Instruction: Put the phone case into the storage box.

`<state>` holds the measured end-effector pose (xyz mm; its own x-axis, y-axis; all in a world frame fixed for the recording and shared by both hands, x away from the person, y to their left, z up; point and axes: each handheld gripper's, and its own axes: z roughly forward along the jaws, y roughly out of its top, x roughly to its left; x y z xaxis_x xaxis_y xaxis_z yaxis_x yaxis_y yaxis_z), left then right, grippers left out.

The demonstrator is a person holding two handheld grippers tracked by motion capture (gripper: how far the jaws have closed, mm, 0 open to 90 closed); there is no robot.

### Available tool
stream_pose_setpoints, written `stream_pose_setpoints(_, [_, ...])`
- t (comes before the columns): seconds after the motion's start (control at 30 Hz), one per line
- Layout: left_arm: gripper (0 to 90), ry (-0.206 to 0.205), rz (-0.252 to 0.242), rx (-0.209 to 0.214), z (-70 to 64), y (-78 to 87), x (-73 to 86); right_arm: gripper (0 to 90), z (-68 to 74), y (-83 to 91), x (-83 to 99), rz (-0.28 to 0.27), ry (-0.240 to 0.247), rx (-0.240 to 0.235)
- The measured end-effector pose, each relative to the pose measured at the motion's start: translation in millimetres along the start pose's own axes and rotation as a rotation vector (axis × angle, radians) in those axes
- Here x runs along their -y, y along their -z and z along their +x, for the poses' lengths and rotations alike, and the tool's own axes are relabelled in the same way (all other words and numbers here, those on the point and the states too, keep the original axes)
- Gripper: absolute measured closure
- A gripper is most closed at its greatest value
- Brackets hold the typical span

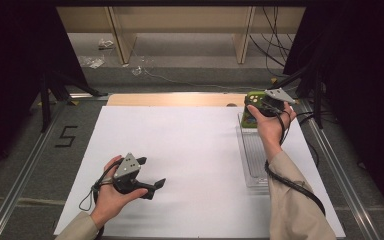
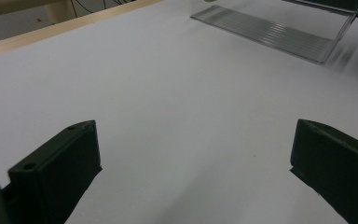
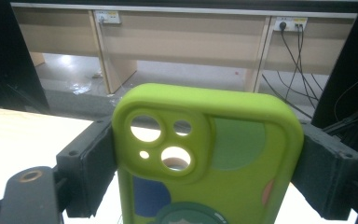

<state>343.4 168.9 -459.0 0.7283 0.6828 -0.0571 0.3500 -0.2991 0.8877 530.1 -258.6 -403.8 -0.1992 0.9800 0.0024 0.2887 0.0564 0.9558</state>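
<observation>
A lime-green phone case (image 3: 214,154) with camera cut-outs and coloured blobs stands upright between the jaws of my right gripper (image 3: 209,172), which is shut on its two sides. In the high view the right gripper (image 1: 261,106) holds the phone case (image 1: 252,102) at the far right of the white sheet, over the far end of a clear plastic stand (image 1: 252,150). My left gripper (image 1: 152,189) rests low at the near left, jaws pointing right. Its jaws are wide apart over bare white paper, so the left gripper (image 2: 193,158) is open and holds nothing. The clear stand (image 2: 279,28) lies ahead of it.
A white sheet (image 1: 180,150) covers the table, with a wooden strip (image 1: 175,99) along its far edge. Metal rails (image 1: 30,155) run down both sides, and a "5" mark (image 1: 66,136) sits at the left. Cables (image 1: 275,45) and shelving (image 1: 180,25) lie beyond the table.
</observation>
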Motion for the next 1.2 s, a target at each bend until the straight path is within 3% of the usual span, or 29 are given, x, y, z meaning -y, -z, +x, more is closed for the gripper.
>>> stream_pose_setpoints(1.2, [0.8, 0.001, 0.001, -0.001, 0.6, -0.1, 0.3, 17.1, 0.1, -10.1, 0.7, 0.019, 0.015, -0.001])
